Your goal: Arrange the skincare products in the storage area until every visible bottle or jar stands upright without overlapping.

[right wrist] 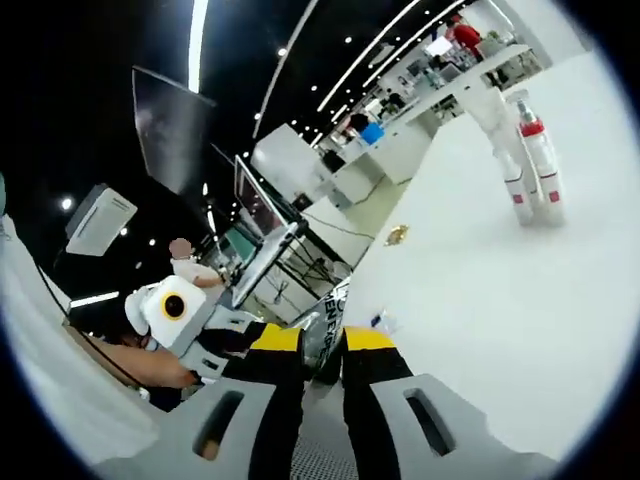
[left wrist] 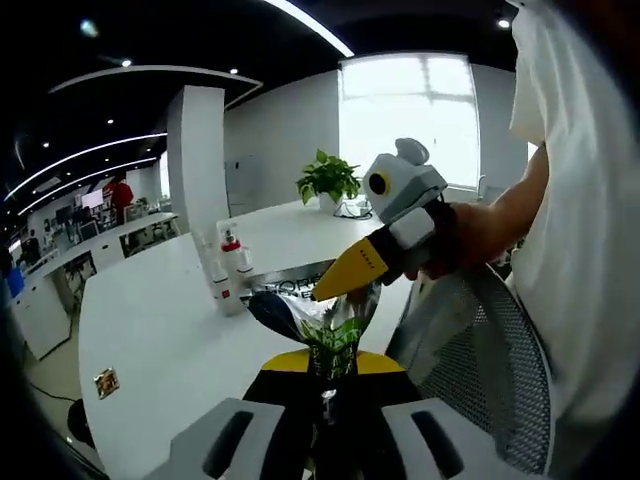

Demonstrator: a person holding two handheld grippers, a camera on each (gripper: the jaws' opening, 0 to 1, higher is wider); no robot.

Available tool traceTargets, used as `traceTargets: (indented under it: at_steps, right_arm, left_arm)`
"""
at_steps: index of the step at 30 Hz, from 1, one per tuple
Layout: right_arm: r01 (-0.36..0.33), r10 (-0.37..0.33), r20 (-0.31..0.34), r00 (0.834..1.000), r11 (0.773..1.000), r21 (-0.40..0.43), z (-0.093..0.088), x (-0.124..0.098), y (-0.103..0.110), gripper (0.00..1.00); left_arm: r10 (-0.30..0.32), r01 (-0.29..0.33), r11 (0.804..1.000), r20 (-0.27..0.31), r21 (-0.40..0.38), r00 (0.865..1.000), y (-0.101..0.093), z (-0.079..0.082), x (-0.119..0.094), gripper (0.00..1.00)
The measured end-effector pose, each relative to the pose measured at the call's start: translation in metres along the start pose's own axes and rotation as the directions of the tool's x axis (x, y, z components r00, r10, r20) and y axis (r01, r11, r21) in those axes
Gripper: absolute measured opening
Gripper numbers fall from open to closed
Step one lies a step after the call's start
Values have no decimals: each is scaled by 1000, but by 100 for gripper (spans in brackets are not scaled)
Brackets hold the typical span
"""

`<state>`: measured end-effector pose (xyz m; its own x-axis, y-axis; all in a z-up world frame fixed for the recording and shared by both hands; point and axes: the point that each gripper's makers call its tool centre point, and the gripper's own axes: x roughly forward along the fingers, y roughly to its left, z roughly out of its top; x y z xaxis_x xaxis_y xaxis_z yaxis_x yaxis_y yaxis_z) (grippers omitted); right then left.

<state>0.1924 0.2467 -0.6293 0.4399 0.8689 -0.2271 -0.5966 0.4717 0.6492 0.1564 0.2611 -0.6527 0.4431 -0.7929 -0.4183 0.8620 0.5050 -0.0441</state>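
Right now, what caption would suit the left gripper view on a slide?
Both grippers, left and right, pinch a shiny foil packet above a white table where two bottles stand upright.

White bottles (left wrist: 228,270), one red-capped, upright together on white table (left wrist: 150,340)

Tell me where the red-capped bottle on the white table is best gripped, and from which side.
Grip the red-capped bottle across its straight white body, below the narrow neck. It stands upright, with other white bottles close beside it, so coming level from its open side across the bare table looks safest. Both the left hand-held gripper and the right hand-held gripper are currently shut on a shiny sachet.
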Motion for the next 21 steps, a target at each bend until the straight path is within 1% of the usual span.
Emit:
traceTargets:
  at_steps: [3,4,6,8,9,10,11,12,13,14,15,16,17,19,20,21]
  right_arm:
    - [-2,2,12,1000,1000,12,2,-3,-3,6]
    - [-1,1,14,1000,1000,5,3,-3,-4,4]
    - [-7,6,15,1000,1000,9,4,-4,-5,3]
    - [-20,20,26,999,1000,-6,7,-4,-2,1]
    - [-18,18,16,1000,999,-28,6,-5,-1,0]
    - [-7,7,-1,1000,998,-56,3,-5,-2,0]
    - [1,-1,1,1000,997,-74,3,-6,-4,0]
    - [-12,13,15,1000,998,-60,6,-7,-2,0]
    - [-39,42,48,998,998,-52,14,-8,2,0]
    - [-57,60,68,996,998,-41,18,-10,4,0]
    - [-74,76,87,993,997,-27,24,-12,5,0]
    - [-95,96,100,990,995,-21,28,-15,6,0]
    - [-95,97,100,990,995,-26,30,-16,5,0]
    - [-104,108,99,989,993,-50,36,-20,5,0]
    - [-134,139,95,986,989,-55,38,-22,8,0]
    - [-173,177,76,981,983,-53,37,-22,15,0]
  left_arm:
    - [-23,23,1000,0,-12,1000,-4,0,1,16]
    - [-37,37,999,-3,-27,999,-5,0,3,17]
    - [-43,43,998,-6,-37,999,-4,-1,4,20]
    - [-50,49,996,-17,-80,999,-4,-3,5,25]
    - [-30,26,991,-31,-134,999,0,-5,3,26]
    - [-16,10,990,-42,-140,999,7,-8,1,24]
    - [-18,14,987,-20,-162,1000,10,-5,-2,22]
    - [-38,41,977,21,-208,999,9,1,-3,21]
    - [-52,62,963,46,-261,998,7,5,-3,22]
    - [-56,69,951,50,-301,997,8,6,-4,24]
    - [-41,49,948,33,-315,999,14,2,-6,27]
    - [-24,31,948,27,-316,999,17,1,-6,31]
    - [-13,22,947,30,-321,999,19,1,-7,35]
    - [18,3,942,59,-336,998,27,5,-10,44]
    - [28,0,940,77,-342,997,29,7,-12,47]
    - [27,3,937,81,-349,996,29,7,-12,49]
